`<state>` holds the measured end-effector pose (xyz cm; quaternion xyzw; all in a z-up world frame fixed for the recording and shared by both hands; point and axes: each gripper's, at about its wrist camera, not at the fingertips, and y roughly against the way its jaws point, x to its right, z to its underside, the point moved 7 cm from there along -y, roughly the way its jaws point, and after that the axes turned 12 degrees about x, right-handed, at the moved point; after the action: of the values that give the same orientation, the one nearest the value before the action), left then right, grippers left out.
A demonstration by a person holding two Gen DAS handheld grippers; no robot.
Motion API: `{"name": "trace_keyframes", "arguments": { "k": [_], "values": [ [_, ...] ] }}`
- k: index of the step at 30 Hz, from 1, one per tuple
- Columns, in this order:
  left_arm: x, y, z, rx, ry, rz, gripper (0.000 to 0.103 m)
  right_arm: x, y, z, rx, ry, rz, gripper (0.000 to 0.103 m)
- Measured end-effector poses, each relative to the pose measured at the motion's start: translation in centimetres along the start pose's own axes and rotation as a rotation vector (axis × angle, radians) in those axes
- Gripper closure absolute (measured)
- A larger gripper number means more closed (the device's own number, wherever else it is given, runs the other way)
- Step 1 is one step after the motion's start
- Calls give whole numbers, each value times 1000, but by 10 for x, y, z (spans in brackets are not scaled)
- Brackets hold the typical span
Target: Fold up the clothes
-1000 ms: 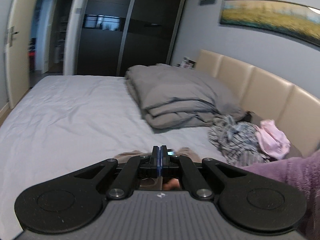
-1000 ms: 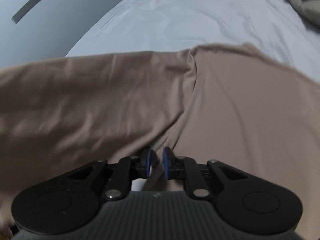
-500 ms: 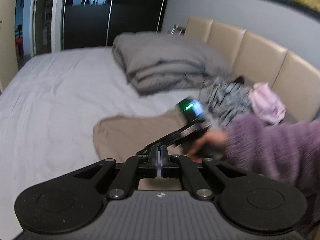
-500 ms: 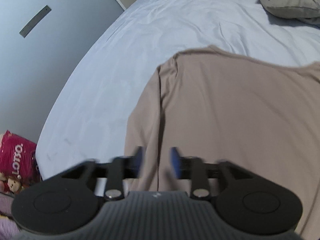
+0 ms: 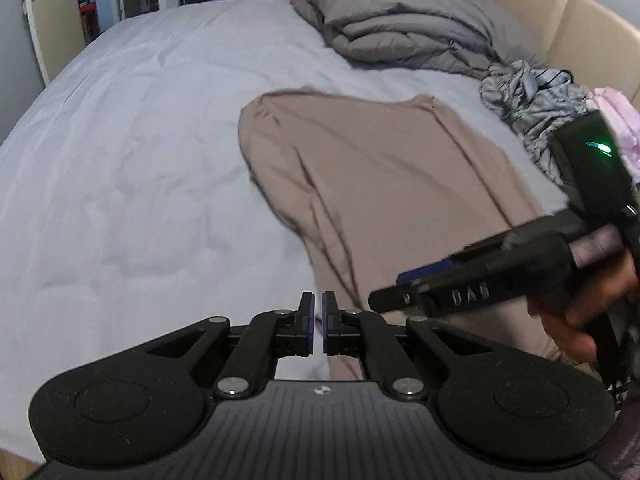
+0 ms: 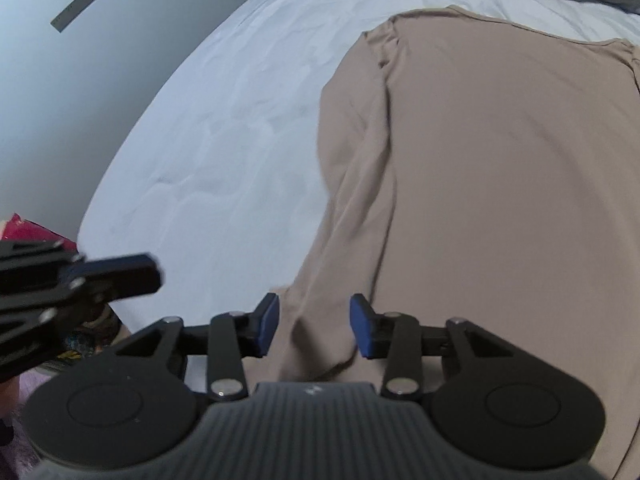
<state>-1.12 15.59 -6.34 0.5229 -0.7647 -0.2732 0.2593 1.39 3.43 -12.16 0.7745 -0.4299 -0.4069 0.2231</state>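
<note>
**Hand-held grippers over the tan shirt on the bed**

My left hand-held gripper (image 5: 316, 322) hangs above the near edge of the tan shirt (image 5: 384, 184), its blue pads almost together with only a thin slit between them and nothing caught in it. My right hand-held gripper (image 6: 314, 326) has its jaws apart; they have just been narrowing a little, and a loose fold of the shirt's sleeve (image 6: 352, 208) lies below the gap, though the pads do not press on it. The shirt lies spread flat on the pale bed sheet (image 5: 132, 152), collar end away from me, one sleeve folded along its left side. Beyond it sits a folded grey duvet (image 5: 400, 28), and to the right, against the beige headboard (image 5: 576, 20), a crumpled striped garment (image 5: 528, 100) beside a pink one (image 5: 618, 112).
</note>
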Motion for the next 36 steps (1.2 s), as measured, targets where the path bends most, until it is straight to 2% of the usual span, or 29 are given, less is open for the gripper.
{"name": "trace_keyframes", "arguments": {
  "k": [1, 3, 4, 8, 9, 10, 12, 17, 24, 25, 27, 29, 30, 31, 33, 34, 36],
  "values": [
    [0, -1, 3, -5, -1, -1, 90, -5, 0, 6, 7, 15, 16, 60],
    [2, -2, 6, -4, -5, -3, 83, -13, -4, 18, 9, 40, 41, 60],
    [2, -2, 7, -3, -9, -4, 83, -15, -7, 22, 6, 46, 52, 62],
    [5, -5, 11, -4, -31, -9, 81, -14, -14, 34, 10, 81, 113, 84],
    [6, -8, 13, -9, -38, -6, 77, -13, -13, 34, 12, 76, 117, 87],
    [7, -11, 14, -13, -45, -3, 69, -10, -11, 34, 14, 62, 116, 95],
    [11, -17, 19, -20, -72, 7, 57, -3, -5, 33, 18, 27, 112, 98],
    [15, -39, 29, -38, -135, 7, 57, 19, 10, 33, 28, -56, 103, 101],
    [17, -67, 39, -101, -37, 77, 58, 44, 16, 42, 16, -114, 126, 101],
    [19, -70, 41, -116, -33, 80, 66, 47, 15, 43, 13, -122, 124, 101],
    [23, -76, 47, -160, -32, 92, 82, 51, 12, 46, 10, -138, 115, 97],
    [28, -78, 51, -178, -44, 102, 88, 53, 12, 47, 16, -153, 102, 95],
    [30, -77, 51, -180, -52, 106, 95, 54, 11, 46, 18, -158, 94, 94],
    [31, -76, 50, -179, -58, 108, 97, 54, 8, 45, 20, -164, 86, 92],
    [32, -73, 50, -174, -51, 104, 99, 54, 2, 42, 25, -179, 70, 79],
    [32, -70, 49, -172, -36, 106, 99, 54, 0, 41, 26, -190, 58, 61],
    [32, -64, 48, -168, -9, 110, 99, 50, 2, 44, 30, -216, 28, 57]
  ]
}}
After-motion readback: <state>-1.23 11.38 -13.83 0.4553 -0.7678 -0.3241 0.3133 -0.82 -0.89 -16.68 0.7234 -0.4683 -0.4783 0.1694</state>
